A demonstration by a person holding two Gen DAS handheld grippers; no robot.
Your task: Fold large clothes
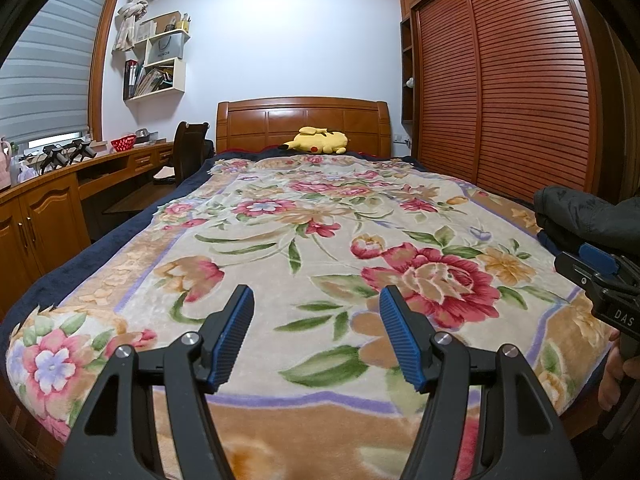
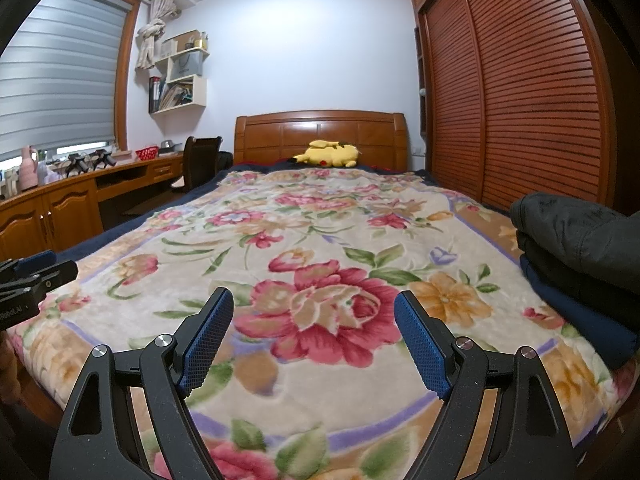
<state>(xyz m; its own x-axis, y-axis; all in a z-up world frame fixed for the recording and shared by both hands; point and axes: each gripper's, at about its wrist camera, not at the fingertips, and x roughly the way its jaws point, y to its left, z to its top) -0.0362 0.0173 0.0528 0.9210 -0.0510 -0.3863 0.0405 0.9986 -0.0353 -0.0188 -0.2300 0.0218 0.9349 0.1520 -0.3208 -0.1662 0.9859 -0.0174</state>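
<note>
A stack of folded dark clothes, black on top and navy below, lies at the right edge of the bed; it also shows in the left wrist view. My left gripper is open and empty above the foot of the floral blanket. My right gripper is open and empty above the blanket, left of the stack. Each gripper shows at the edge of the other's view: the right gripper's body and the left gripper's body.
A yellow plush toy lies by the wooden headboard. A wooden slatted wardrobe runs along the right side. A desk with a chair and wall shelves stand on the left.
</note>
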